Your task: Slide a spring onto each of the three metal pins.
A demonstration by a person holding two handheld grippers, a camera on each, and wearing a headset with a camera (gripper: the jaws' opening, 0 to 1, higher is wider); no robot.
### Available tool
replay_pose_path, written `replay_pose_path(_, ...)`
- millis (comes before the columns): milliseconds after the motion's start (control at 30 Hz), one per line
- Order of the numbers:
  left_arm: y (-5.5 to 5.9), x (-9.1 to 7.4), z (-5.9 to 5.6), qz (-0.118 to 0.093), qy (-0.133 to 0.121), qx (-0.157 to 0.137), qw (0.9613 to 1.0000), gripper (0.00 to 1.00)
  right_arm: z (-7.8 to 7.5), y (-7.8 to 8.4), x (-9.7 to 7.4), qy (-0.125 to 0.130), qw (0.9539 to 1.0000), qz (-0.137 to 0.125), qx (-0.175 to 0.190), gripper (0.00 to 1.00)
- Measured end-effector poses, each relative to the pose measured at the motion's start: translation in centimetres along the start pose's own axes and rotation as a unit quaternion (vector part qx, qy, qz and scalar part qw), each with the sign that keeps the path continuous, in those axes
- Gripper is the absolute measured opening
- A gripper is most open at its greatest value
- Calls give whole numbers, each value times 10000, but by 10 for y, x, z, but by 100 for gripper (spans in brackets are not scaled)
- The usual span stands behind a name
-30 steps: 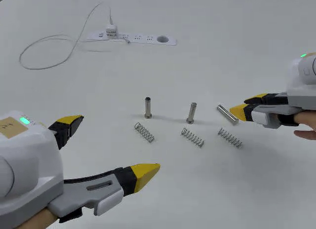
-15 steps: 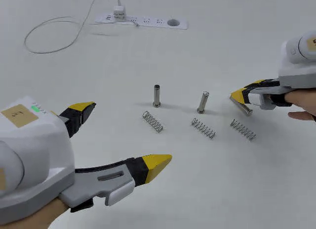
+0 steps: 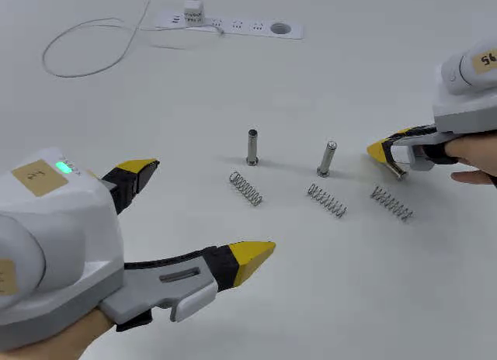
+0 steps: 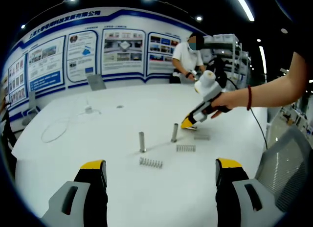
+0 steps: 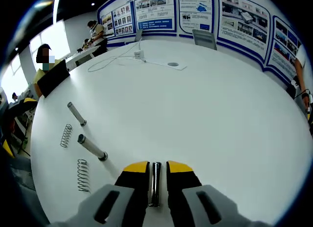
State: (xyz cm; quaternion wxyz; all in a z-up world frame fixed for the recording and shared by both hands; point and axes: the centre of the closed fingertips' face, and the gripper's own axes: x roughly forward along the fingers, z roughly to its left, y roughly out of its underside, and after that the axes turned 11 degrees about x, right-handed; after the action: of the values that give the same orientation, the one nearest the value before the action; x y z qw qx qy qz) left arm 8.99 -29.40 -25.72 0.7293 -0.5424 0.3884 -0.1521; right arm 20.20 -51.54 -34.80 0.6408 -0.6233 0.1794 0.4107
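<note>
Springs (image 3: 245, 188) and pins (image 3: 252, 147) on a smooth white round table (image 3: 349, 298). The left gripper (image 3: 210, 206), white-bodied with yellow-tipped black jaws spread wide, carries a tan handwritten label, illegible. The right gripper (image 3: 378, 150) pinches one steel pin (image 5: 155, 183), which its own view shows lying along the jaws. A white power strip (image 3: 233, 24) lies beyond. Two flanged pins stand upright; three wire coils lie flat just beside them.

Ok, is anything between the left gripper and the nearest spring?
Nothing visible. The left gripper is open, and only bare table lies between its jaws and the leftmost spring. The upright pin stands beyond it, not in the path.
</note>
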Motion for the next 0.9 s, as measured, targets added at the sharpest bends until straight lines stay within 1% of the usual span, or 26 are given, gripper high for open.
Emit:
replay_pose_path(100, -1, 0, 1, -2, -13, 11, 10000, 94, 0, 3, 2, 16, 10000, 87, -46, 13)
replay_pose_path(200, -2, -1, 2, -5, -26, 20, 10000, 93, 0, 2, 2, 8, 9999, 65, -105, 10)
replay_pose_path(300, -2, -3, 2, 23, -45, 37, 10000, 93, 1, 3, 2, -5, 9999, 88, -142, 10)
replay_pose_path(400, 0, -5, 4, 42, -100, 10, 9999, 92, 1, 4, 2, 9, 9999, 76, -136, 9)
replay_pose_path(467, -2, -6, 6, -31, -142, -62, 9999, 92, 2, 4, 2, 17, 10000, 56, -57, 9)
replay_pose_path(500, -2, -6, 6, -30, -150, -72, 9999, 92, 1, 4, 2, 33, 10000, 48, -26, 9)
replay_pose_path(600, -1, -6, 7, -14, -156, -49, 9999, 92, 2, 4, 1, 37, 10000, 69, 18, 9)
replay_pose_path(633, 0, -6, 7, 0, -144, -42, 9999, 91, 4, 5, 1, 19, 10000, 63, 46, 8)
replay_pose_path(700, -2, -6, 6, -46, -123, -80, 9999, 90, 4, 3, -2, 3, 9999, 2, 105, 8)
replay_pose_path(733, -4, -7, 7, -102, -143, -120, 9998, 90, 5, 2, -4, 3, 9999, -6, 126, 8)
replay_pose_path(900, -6, -8, 9, -124, -201, -106, 9997, 90, 4, -6, -13, 46, 9998, -144, 120, 8)
